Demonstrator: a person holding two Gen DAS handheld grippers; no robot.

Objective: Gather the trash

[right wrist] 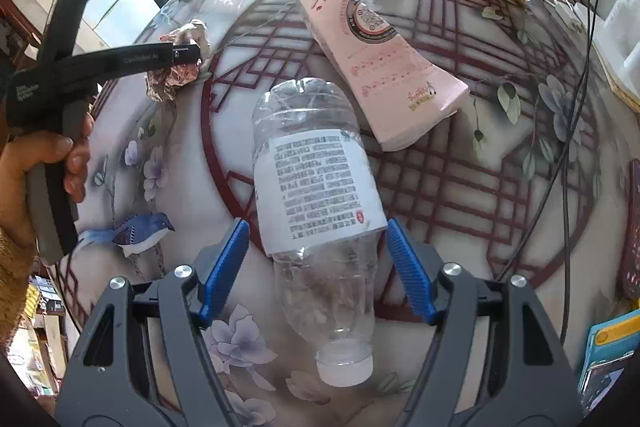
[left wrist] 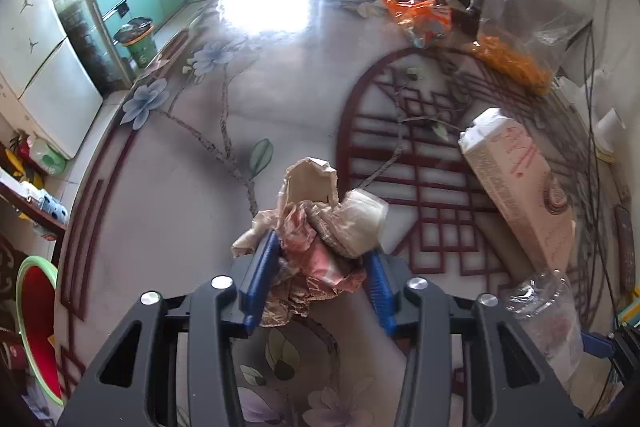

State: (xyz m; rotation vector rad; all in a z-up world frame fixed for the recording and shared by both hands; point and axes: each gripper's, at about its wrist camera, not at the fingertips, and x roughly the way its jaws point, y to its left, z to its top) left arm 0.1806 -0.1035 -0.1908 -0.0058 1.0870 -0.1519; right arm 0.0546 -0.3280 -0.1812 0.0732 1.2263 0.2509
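Both jaws part-open: left gripper (left wrist: 320, 267) around crumpled wrappers (left wrist: 320, 227), right gripper (right wrist: 316, 259) straddling bottle (right wrist: 316, 187).

The left gripper (left wrist: 322, 251) pinches crumpled paper trash (left wrist: 320, 227) above the floral table (left wrist: 180, 187).

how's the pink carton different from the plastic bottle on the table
The pink carton is opaque, flat-sided and printed; the plastic bottle is clear and rounded with a white label. The carton lies clear of any gripper; the bottle lies between the right gripper's blue fingers. Both lie on their sides on the table.
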